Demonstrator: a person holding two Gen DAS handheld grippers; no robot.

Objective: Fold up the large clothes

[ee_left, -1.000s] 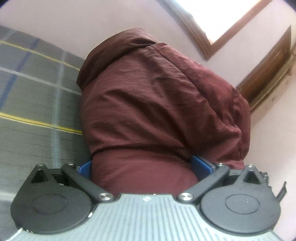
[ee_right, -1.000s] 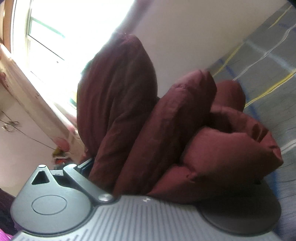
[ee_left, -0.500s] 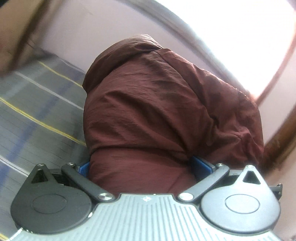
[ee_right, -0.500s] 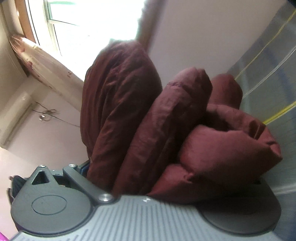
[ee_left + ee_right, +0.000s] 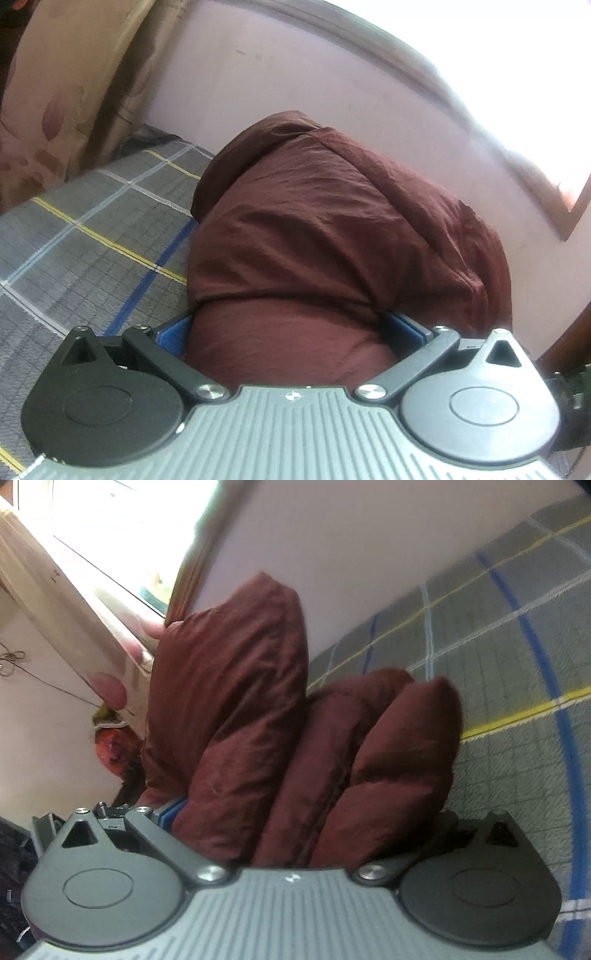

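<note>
A maroon puffy jacket [image 5: 332,236] fills the middle of the left wrist view, bunched thick between the blue pads of my left gripper [image 5: 291,332], which is shut on it. In the right wrist view the same maroon jacket [image 5: 258,720] stands in several padded folds, and my right gripper [image 5: 295,823] is shut on its lower part. Only the left blue pad [image 5: 173,812] shows there; the other is hidden by the fabric. The jacket is held up above the grey plaid bed cover [image 5: 81,243].
The bed cover [image 5: 517,672] with yellow, blue and white lines runs along a pale pink wall [image 5: 295,81]. A bright window [image 5: 122,535] with a wooden frame and a patterned curtain [image 5: 66,92] are close by. An orange-red object [image 5: 114,749] sits low by the wall.
Both grippers have swung with the jacket still held. The left view now shows the curtain and more bed cover; the right view has tilted toward the bed and the jacket's folds have shifted.
</note>
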